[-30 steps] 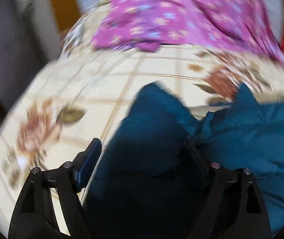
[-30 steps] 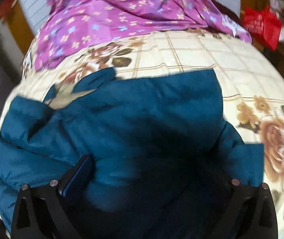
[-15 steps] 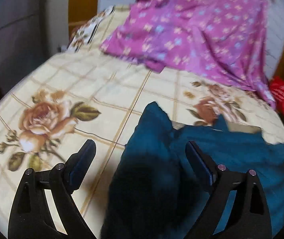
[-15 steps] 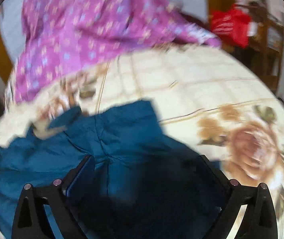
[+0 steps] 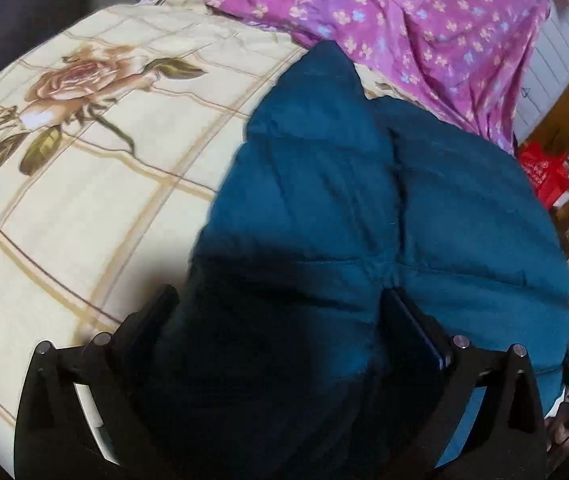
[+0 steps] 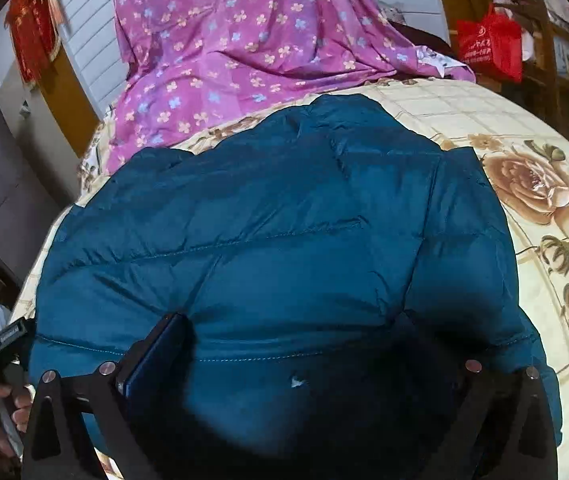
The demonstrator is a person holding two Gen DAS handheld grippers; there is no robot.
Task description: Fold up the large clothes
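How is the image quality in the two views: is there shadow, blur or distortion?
Left wrist view: sharp, strong fisheye bending of the cream rose-printed bedsheet; a deep shadow darkens the teal quilted puffer jacket near the lens. Right wrist view: also sharp, the same dark shadow at the bottom, and the purple flowered cloth is evenly lit.

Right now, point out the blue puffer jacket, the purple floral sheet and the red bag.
blue puffer jacket (image 6: 284,240), right wrist view, quilted middle panel
purple floral sheet (image 6: 236,60), right wrist view, draped middle
red bag (image 6: 492,46), right wrist view, front face
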